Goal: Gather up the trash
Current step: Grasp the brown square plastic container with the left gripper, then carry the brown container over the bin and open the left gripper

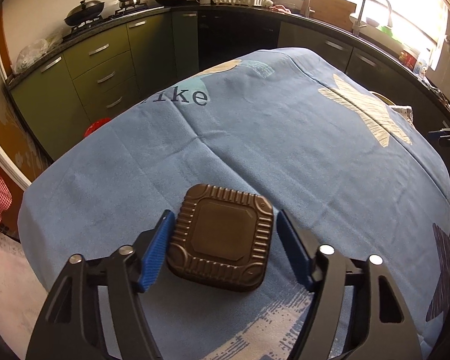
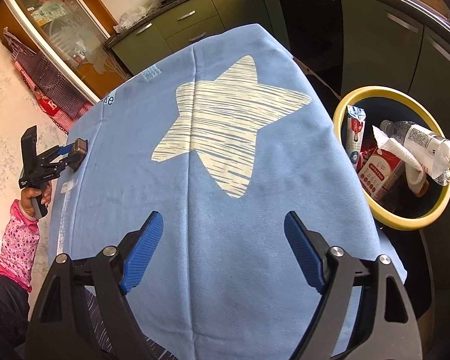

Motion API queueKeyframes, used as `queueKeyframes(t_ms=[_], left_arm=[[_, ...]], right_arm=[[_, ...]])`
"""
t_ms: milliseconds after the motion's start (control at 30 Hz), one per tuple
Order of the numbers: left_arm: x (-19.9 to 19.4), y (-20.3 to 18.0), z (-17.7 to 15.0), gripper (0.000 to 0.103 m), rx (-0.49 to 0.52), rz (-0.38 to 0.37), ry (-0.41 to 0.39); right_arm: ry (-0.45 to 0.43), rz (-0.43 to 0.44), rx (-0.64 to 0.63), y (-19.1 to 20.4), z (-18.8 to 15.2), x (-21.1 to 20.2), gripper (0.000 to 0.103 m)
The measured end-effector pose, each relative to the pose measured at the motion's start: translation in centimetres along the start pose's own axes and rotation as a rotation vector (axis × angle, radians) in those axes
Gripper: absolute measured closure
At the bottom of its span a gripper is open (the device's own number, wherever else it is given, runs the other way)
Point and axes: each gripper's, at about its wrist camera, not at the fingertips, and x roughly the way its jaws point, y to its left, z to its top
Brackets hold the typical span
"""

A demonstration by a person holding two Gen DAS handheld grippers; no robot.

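A dark brown square plastic tray (image 1: 222,238) lies upside down on the blue tablecloth (image 1: 255,138) near the table's front edge. My left gripper (image 1: 225,234) is open around it, its blue pads on either side, the left pad touching and the right a little apart. In the right wrist view the left gripper (image 2: 72,157) and the tray (image 2: 80,151) show at the table's left edge. My right gripper (image 2: 223,240) is open and empty above the cloth below the pale star (image 2: 225,132). A yellow-rimmed bin (image 2: 339,111) holds a plastic bottle (image 2: 420,144), cartons and a tissue.
The bin stands on the floor beside the table's right side. Green kitchen cabinets (image 1: 105,69) and a counter with pans, a dish rack and a tap (image 1: 372,6) run behind the table. A red object (image 1: 96,126) sits on the floor at left.
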Motion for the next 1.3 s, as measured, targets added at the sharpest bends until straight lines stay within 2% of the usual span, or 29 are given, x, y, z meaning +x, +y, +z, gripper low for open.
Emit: queueKeyframes(t_ms=[367,600,833,933,1133,1300], left_arm=[[-2.1,-1.6,-0.6,0.043,-0.027,0.045,-0.033],[-5.4,-5.9,0.6,0.043,0.003,0.049,-0.079],[-7.4,-14.1,4.2,0.043,0.095,-0.001,-0.104],[-7.3,-19.1,6.5,0.043,0.155,-0.058,-0.107],[-5.7,-29.1,11.3,0.043,0.275,-0.179,-0.096],[-2.7,-37.9,16.3,0.043,0.382,-0.254,-0.095]], right_arm=[[-0.008,0.016,-0.012,0.2,-0.3,-0.4,0.025],[-0.018,0.037,-0.018,-0.6,-1.1,-1.1,0.025],[-0.051,0.006,-0.011,-3.0,-2.5,-2.8,0.025],[-0.072,-0.012,0.012,-4.8,-3.2,-3.8,0.025],[-0.111,-0.058,0.064,-9.0,-4.7,-6.1,0.024],[-0.148,-0.081,0.104,-12.3,-6.0,-7.6,0.023]])
